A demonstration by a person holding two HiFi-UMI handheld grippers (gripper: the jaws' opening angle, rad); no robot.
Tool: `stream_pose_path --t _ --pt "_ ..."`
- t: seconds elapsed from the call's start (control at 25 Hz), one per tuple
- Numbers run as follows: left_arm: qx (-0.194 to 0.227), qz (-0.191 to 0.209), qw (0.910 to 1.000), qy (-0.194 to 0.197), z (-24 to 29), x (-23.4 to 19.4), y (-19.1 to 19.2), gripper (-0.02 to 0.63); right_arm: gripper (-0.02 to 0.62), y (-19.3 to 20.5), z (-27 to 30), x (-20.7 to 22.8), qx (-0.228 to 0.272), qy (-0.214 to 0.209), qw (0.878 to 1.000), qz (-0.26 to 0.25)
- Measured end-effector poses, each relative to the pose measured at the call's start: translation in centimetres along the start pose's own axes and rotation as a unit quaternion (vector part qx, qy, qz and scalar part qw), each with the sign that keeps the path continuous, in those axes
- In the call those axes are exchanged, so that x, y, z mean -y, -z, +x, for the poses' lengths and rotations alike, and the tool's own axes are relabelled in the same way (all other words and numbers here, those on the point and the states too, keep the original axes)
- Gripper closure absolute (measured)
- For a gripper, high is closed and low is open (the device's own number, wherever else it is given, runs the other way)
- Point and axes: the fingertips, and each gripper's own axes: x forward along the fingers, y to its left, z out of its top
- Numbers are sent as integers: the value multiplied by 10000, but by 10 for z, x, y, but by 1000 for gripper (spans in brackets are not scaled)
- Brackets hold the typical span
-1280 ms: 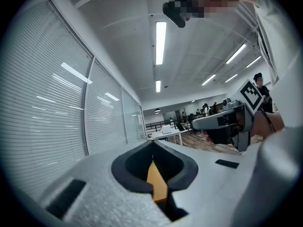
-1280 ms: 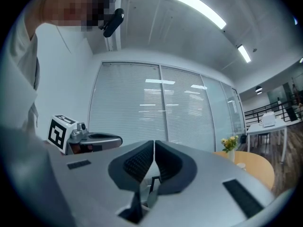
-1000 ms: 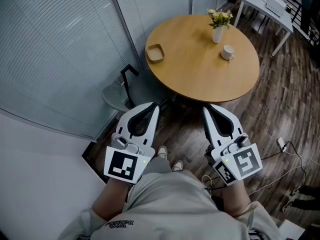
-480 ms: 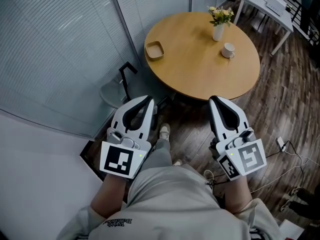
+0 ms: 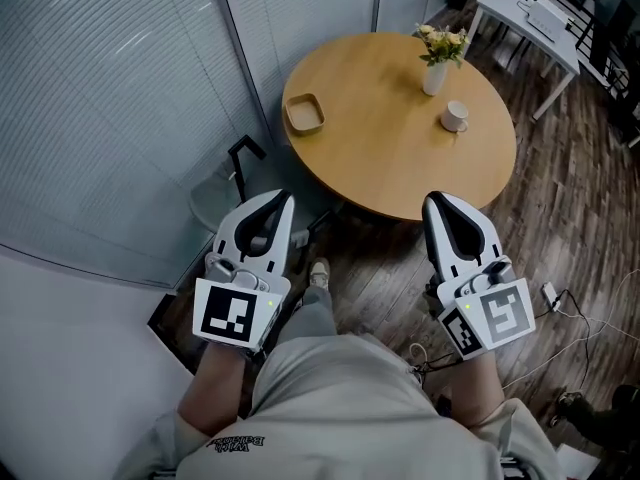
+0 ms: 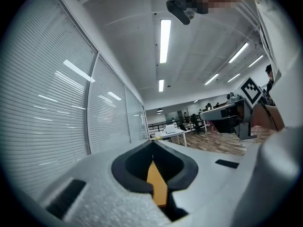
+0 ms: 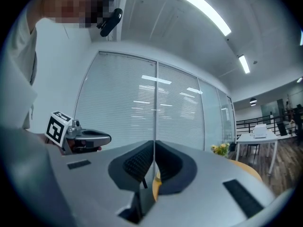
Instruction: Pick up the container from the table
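Note:
The container (image 5: 304, 115) is a small tan square dish near the left edge of the round wooden table (image 5: 390, 158). Both grippers are held level in front of the person's body, short of the table's near edge and well apart from the dish. My left gripper (image 5: 272, 202) is shut with nothing in it, its jaws meeting at their tips (image 6: 152, 144). My right gripper (image 5: 444, 203) is also shut and empty, its ribbed pads pressed together (image 7: 154, 143). In the gripper views the dish is hidden behind the jaws.
A white vase of flowers (image 5: 436, 68) and a white cup (image 5: 455, 118) stand on the table's far right. A grey chair (image 5: 225, 193) stands by the glass wall with blinds on the left. A white desk (image 5: 530, 18) is at the back right; cables (image 5: 565, 303) lie on the wooden floor.
The person has stepped, and both grippers have been carried along towards the table, spreading a little further apart. Both pairs of jaws stayed shut.

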Motion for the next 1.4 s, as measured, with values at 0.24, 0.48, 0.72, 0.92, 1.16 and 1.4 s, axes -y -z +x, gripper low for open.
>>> stream_pose_path --t 0.24,0.48,0.72,0.92,1.16,1.4 --pt "6 -153 9999 17 32 -34 9 586 563 -2 53 10 -133 -60 9999 -86" --pt "-75 -267 9996 -106 66 -81 23 586 562 5 115 21 -272 -169 9995 -79" --pt "-168 -264 9995 -64 108 -121 33 586 563 9 167 45 -369 -63 9993 8" --pt "-213 -258 9994 -21 132 -155 37 586 562 12 211 57 -450 2 9990 26" --pt "-180 -296 9994 6 160 -199 41 586 562 9 263 59 -553 -12 9985 -53" --pt "-167 -356 9992 91 181 -228 44 586 562 11 301 59 -637 -23 9980 -23"
